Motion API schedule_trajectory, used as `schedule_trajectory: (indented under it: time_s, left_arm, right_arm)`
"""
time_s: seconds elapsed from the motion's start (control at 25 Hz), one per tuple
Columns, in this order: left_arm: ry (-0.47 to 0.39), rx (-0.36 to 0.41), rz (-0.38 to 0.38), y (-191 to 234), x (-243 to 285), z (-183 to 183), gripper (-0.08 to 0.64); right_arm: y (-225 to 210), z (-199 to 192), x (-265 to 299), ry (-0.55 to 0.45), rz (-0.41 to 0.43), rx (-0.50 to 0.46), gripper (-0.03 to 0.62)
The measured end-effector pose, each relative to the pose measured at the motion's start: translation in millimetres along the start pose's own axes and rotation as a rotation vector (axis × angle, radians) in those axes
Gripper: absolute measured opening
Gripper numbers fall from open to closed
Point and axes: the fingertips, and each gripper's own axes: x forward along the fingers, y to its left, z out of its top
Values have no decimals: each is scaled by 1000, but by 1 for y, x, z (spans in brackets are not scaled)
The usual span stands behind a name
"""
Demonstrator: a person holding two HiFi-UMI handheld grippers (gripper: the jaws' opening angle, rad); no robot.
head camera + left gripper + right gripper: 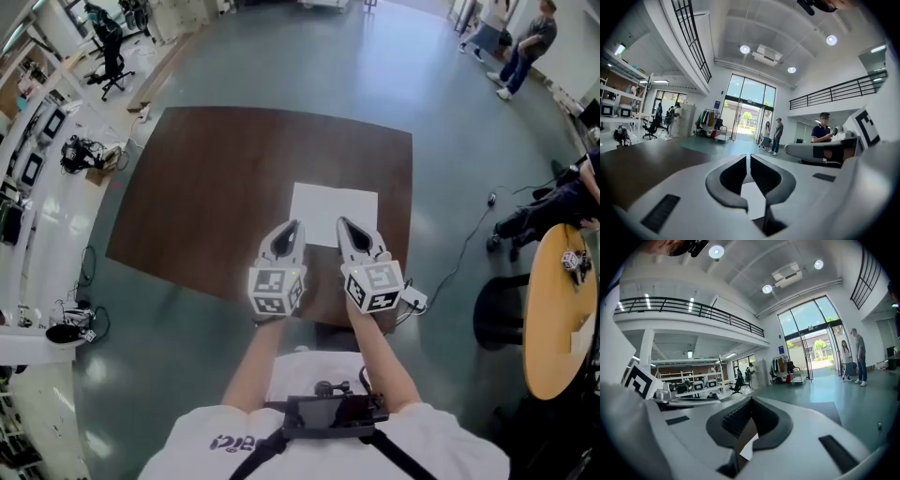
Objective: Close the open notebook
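widest of all, a teal-grey floor (281,56) of a tall hall. next in size, a dark brown table (206,187), squarish, bare but for the notebook. at the right edge of the head view, part of a round wooden table (553,319), a black stool (495,314) just beside it. at the bottom, the person's white shirt (225,441) and 2 bare forearms (258,361) reaching toward the brown table's near edge. on that table, right of its middle and toward the near side, the notebook (334,208): white, open, lying flat, pages blank. left gripper (297,226) over the notebook's near left corner, jaws pressed together with nothing between them, only a sliver of white page visible beneath in the left gripper view. right gripper (341,223) over the notebook's near edge, jaws likewise closed tip to tip and empty, brown tabletop and a white corner of page showing below the pads in the right gripper view. contact with the paper not clear from any view. both grippers side by side, near each other but apart, pointing away from the person. far off at top right, 2 people (520,47) standing on the floor; at top left, a black office chair (108,58). smallest, a thin dark cable (466,251) trailing across the floor from a small white block (413,299) by the table's near right corner.
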Motion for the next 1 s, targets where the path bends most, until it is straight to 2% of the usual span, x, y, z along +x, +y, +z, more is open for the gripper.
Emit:
schedule_trajectory:
  time_s: [0.48, 0.72, 1.0]
  left_arm:
    - [189, -107, 114, 58, 29, -76, 8]
    - [278, -147, 138, 70, 37, -116, 8]
    - [369, -188, 172, 86, 45, -160, 9]
  right_arm:
    - [-16, -46, 38, 122, 33, 39, 2]
    - [-24, -67, 42, 175, 35, 49, 2]
    - [-38, -108, 41, 268, 25, 86, 2]
